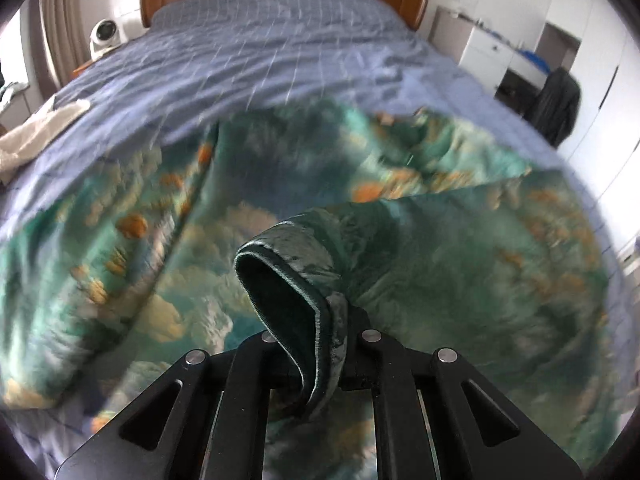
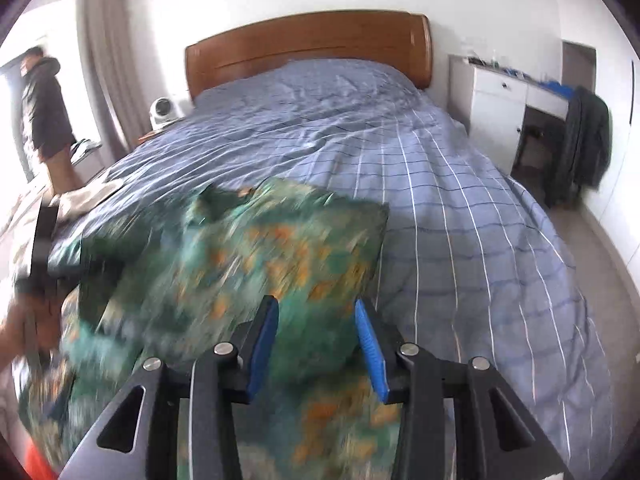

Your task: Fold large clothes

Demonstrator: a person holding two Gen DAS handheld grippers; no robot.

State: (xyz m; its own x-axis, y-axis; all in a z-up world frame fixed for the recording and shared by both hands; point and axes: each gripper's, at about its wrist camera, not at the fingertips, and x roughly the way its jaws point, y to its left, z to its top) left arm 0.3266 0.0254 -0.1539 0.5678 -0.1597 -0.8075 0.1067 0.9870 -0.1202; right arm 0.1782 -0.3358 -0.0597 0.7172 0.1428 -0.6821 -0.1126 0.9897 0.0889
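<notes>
Between the left tongs — hem of the green garment pinched | right tongs gaping, empty, over its near edge | bed beyond | folding seems midway — flattening remains

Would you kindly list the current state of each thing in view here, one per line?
Left hand-held gripper: shut on a hem of the garment.
Right hand-held gripper: open, blue pads apart, holding nothing.
Green satin garment with orange print: partly folded, lying on the bed, one hem lifted.
Blue checked bed cover: spread over the bed, wrinkled.
White desk drawer: closed.
</notes>
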